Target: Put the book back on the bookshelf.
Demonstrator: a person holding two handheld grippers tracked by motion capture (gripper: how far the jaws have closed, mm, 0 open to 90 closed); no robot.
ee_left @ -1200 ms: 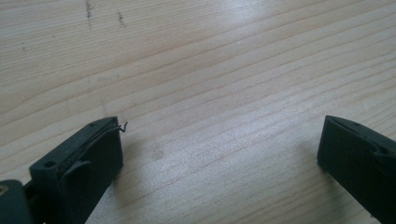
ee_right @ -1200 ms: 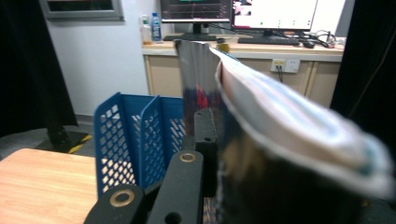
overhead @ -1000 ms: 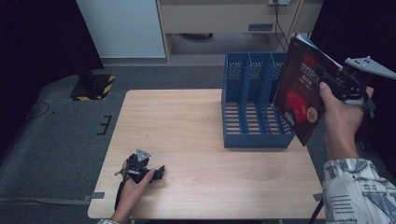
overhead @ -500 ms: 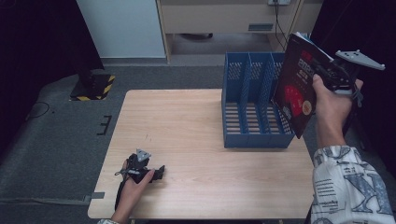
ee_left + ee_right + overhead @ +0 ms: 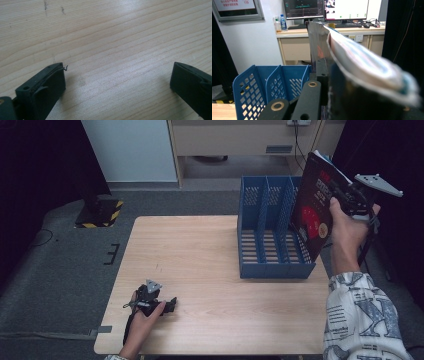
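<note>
A dark magazine with a red cover design (image 5: 315, 210) is held upright in the air at the right side of the blue file rack (image 5: 270, 265). My right gripper (image 5: 345, 202) is shut on the magazine's edge; its pages (image 5: 362, 65) bulge close in the right gripper view, with the rack's dividers (image 5: 277, 82) below and left. My left gripper (image 5: 167, 304) rests on the wooden table (image 5: 200, 255) near its front left corner. Its jaws stand wide apart in the left gripper view, the left gripper (image 5: 117, 82) open over bare wood.
The rack has three slots and stands at the table's right side. Beyond the table are a white cabinet (image 5: 132, 150) and a desk (image 5: 317, 37) with monitors. A yellow-black striped base (image 5: 100, 212) sits on the grey floor at the left.
The right hand has lifted the magazine a little and swung it left, toward the rack's right slot. The left gripper has stayed put.
</note>
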